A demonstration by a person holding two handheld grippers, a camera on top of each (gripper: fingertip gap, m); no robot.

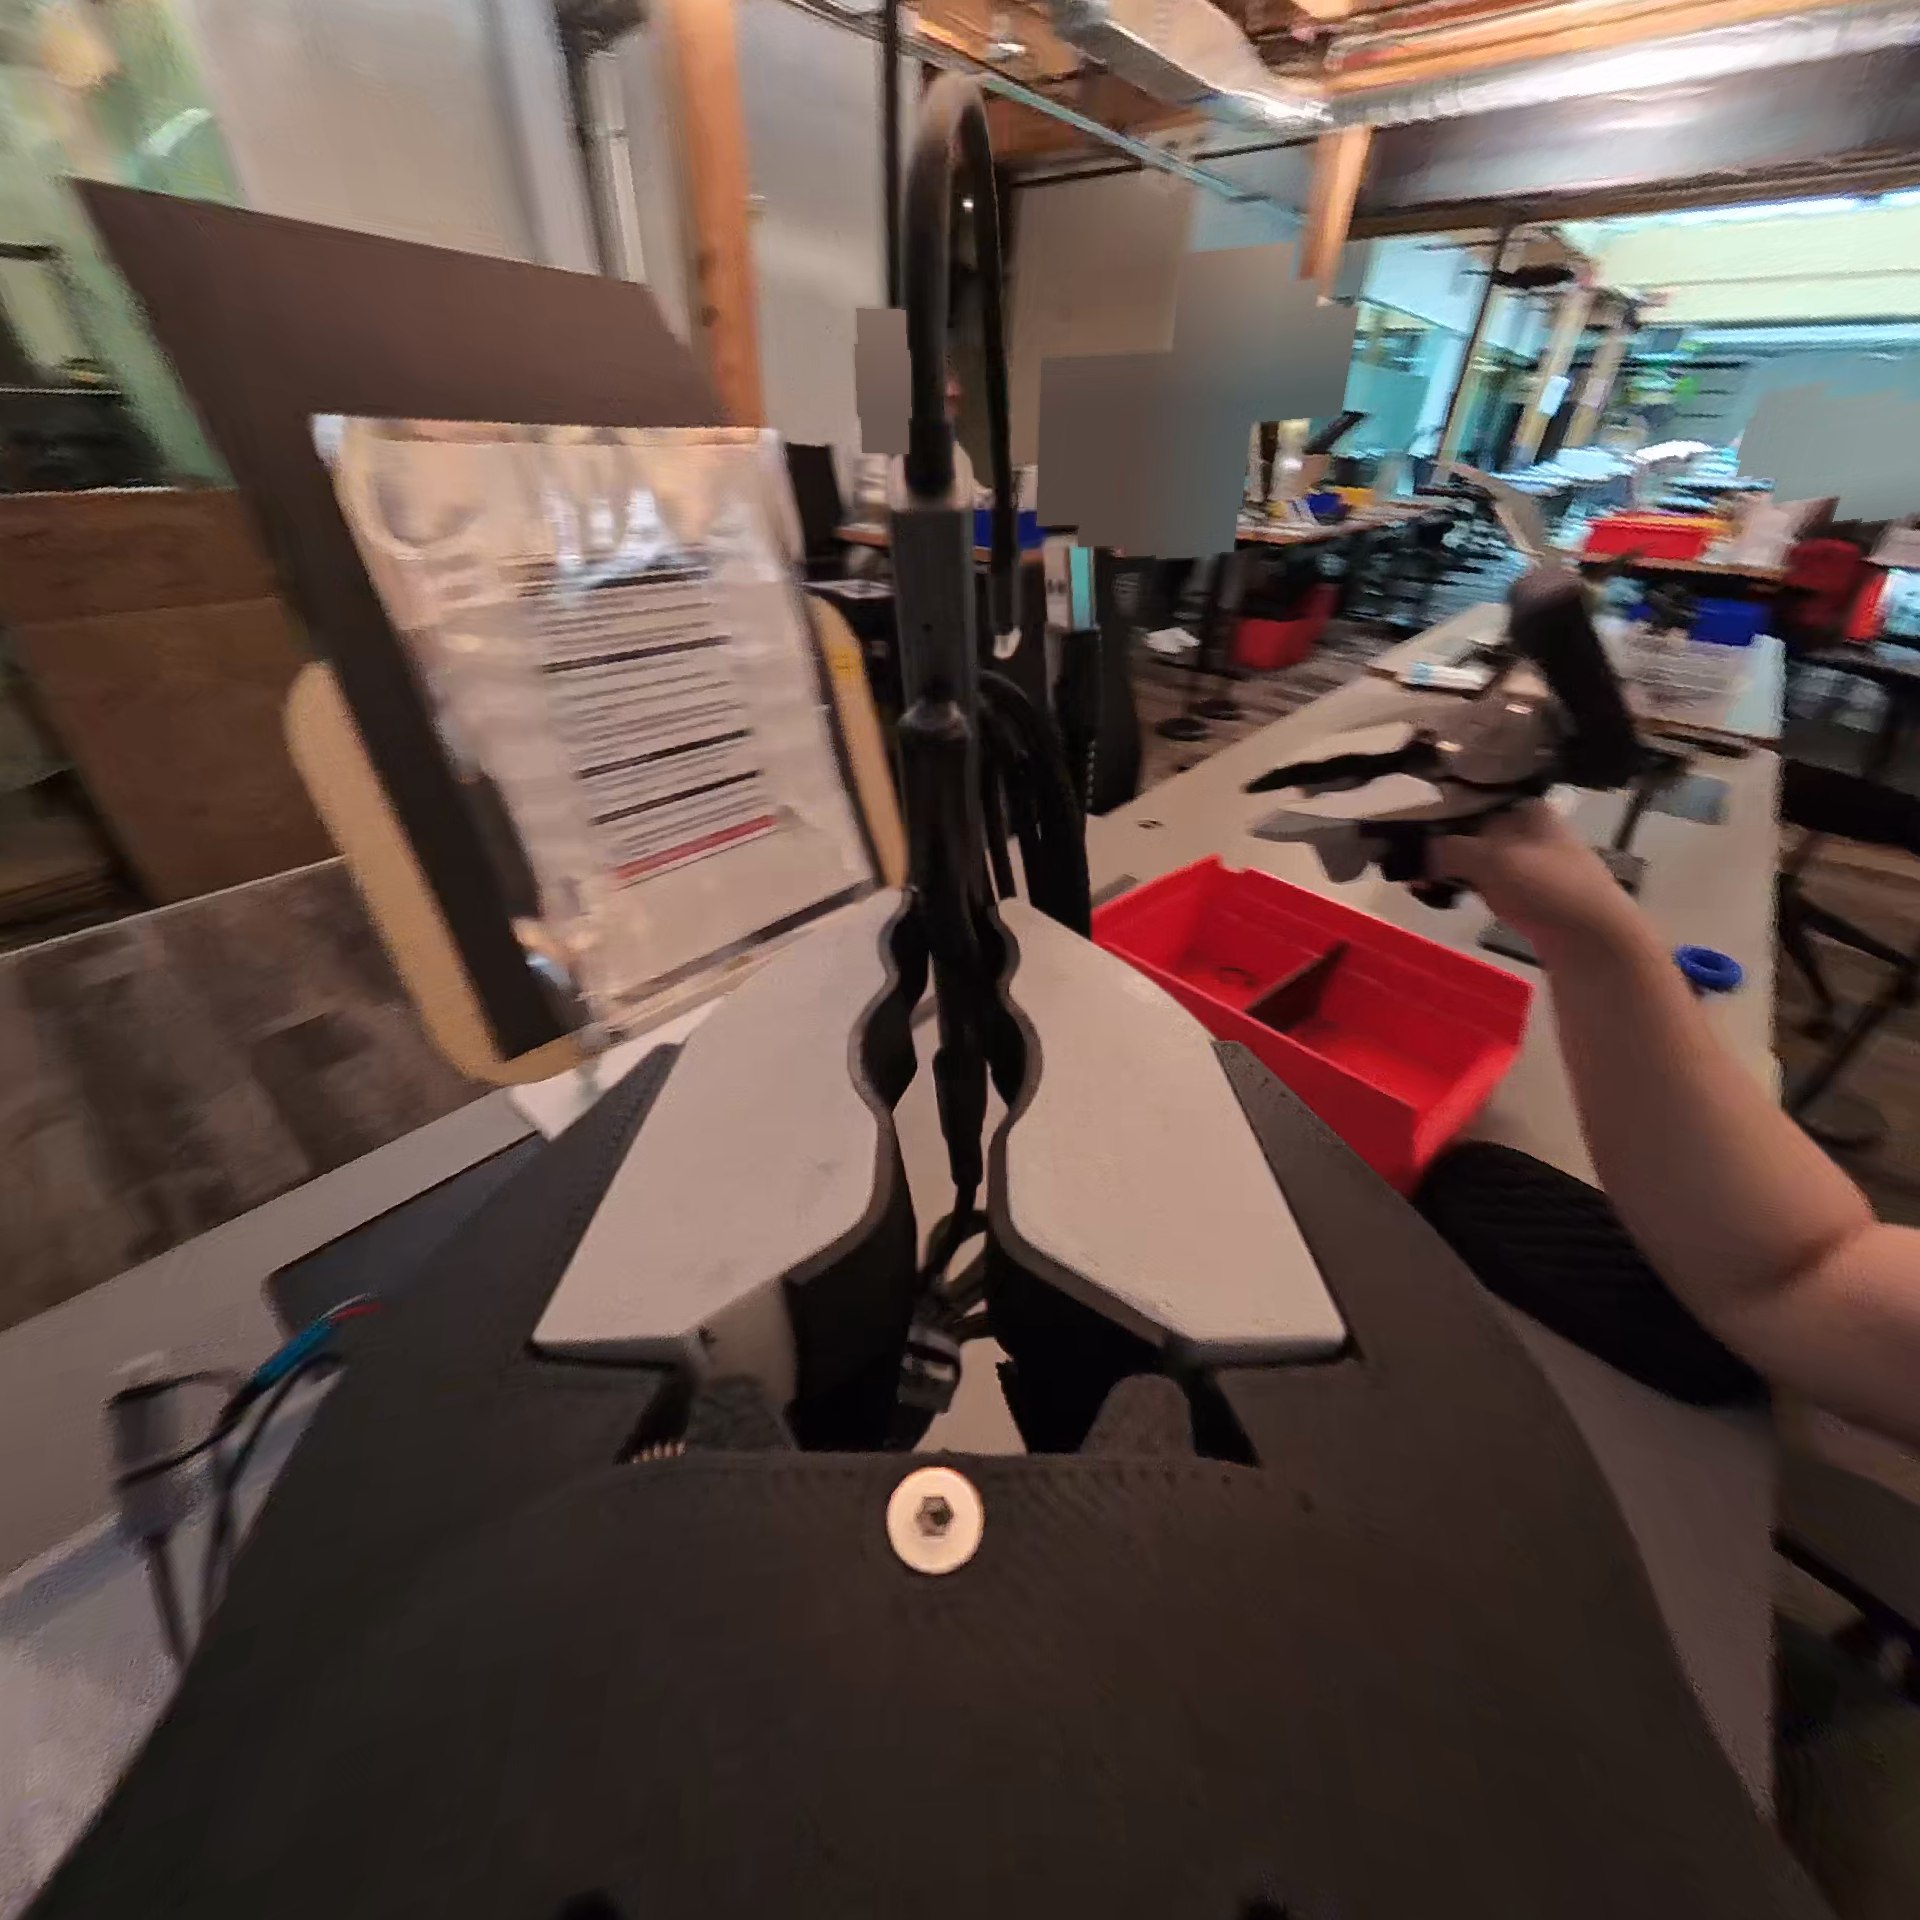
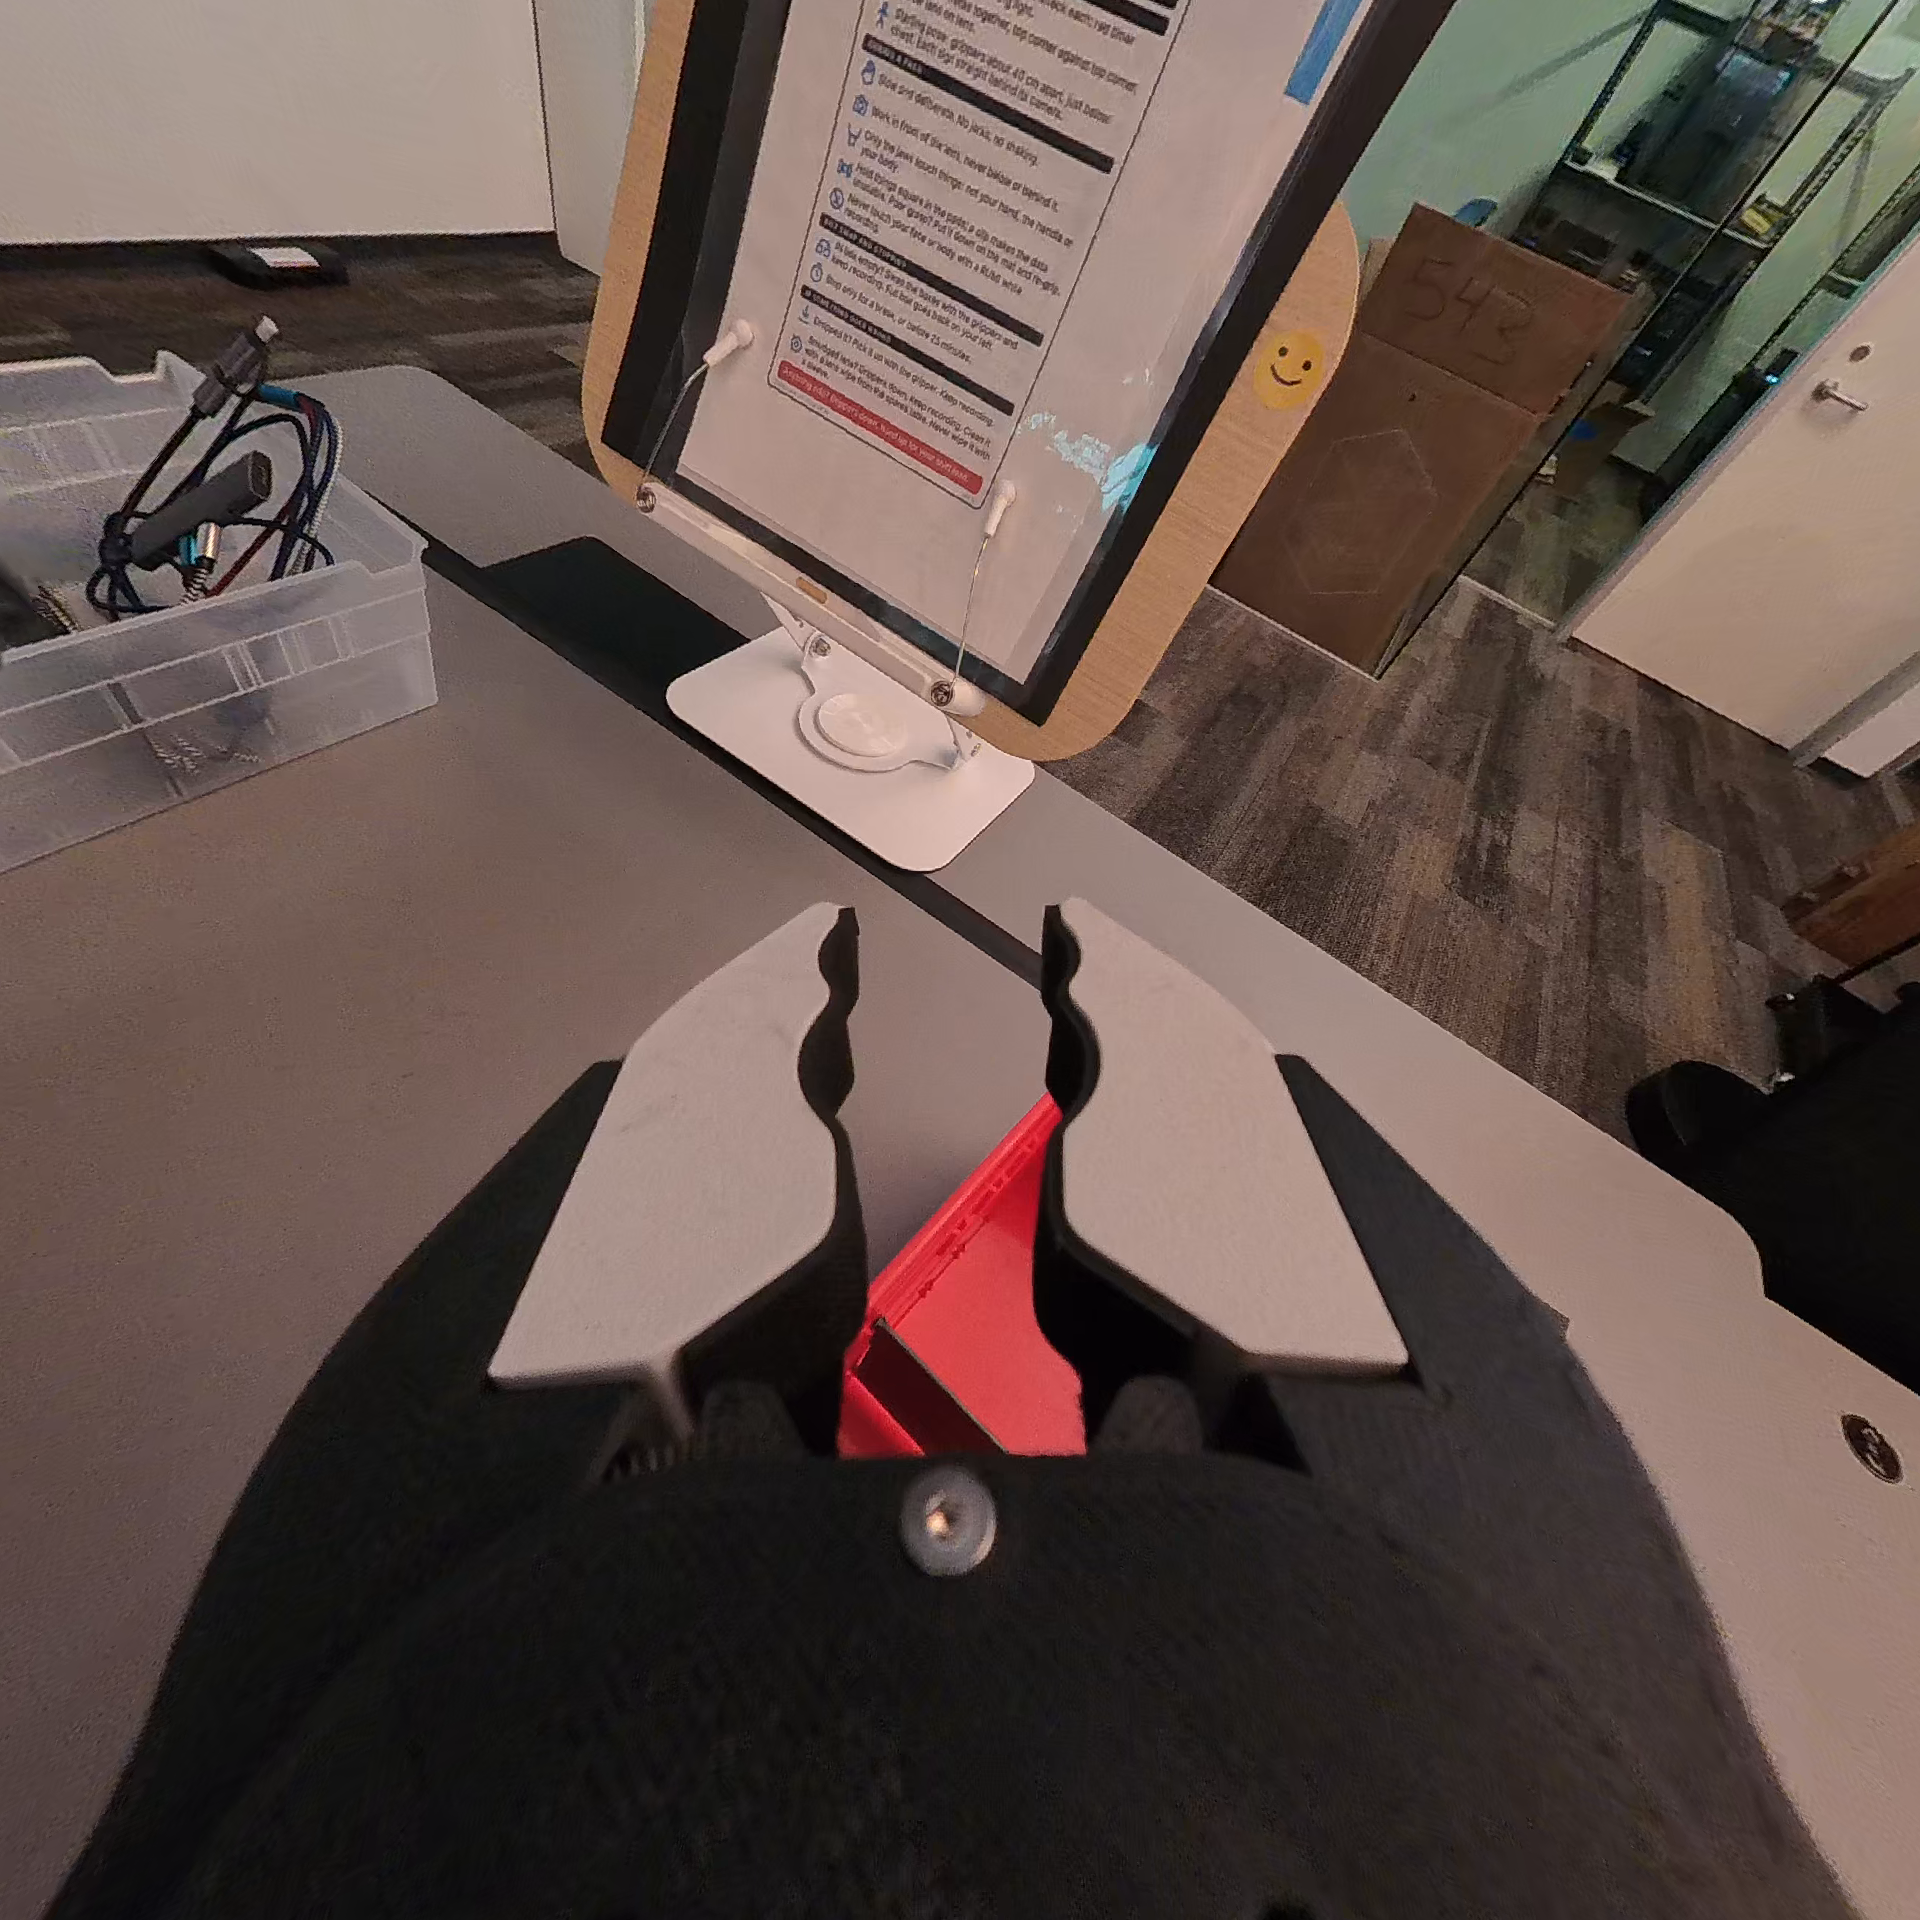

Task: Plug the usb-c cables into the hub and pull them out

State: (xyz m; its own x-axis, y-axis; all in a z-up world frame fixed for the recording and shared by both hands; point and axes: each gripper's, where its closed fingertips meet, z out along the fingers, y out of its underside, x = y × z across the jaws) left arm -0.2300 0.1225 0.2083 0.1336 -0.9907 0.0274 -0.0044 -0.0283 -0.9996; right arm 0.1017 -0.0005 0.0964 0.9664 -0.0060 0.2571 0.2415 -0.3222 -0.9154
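Note:
My left gripper [image 1: 951, 914] is shut on a bundle of black cables [image 1: 951, 997] and holds it up off the table. The dark grey hub [image 1: 935, 582] sticks out beyond the fingertips, at the end of the bundle. A black cable [image 1: 951, 208] loops from the hub's far end and comes back down beside it, ending in a pale connector [image 1: 1003, 639]. My right gripper [image 2: 951, 925] is open and empty, above a red bin [image 2: 966, 1278]. It also shows in the left wrist view [image 1: 1278, 805], held in a hand to the right of the hub and apart from it.
The red bin [image 1: 1320, 997] with a divider sits on the grey table [image 2: 312, 1039]. A clear plastic bin [image 2: 260, 665] at the left holds more cables and a second hub [image 2: 208, 499]. An instruction sheet on a white stand [image 2: 862, 758] is at the table's far edge. Some 40 cm of space lies between my two pairs of fingers.

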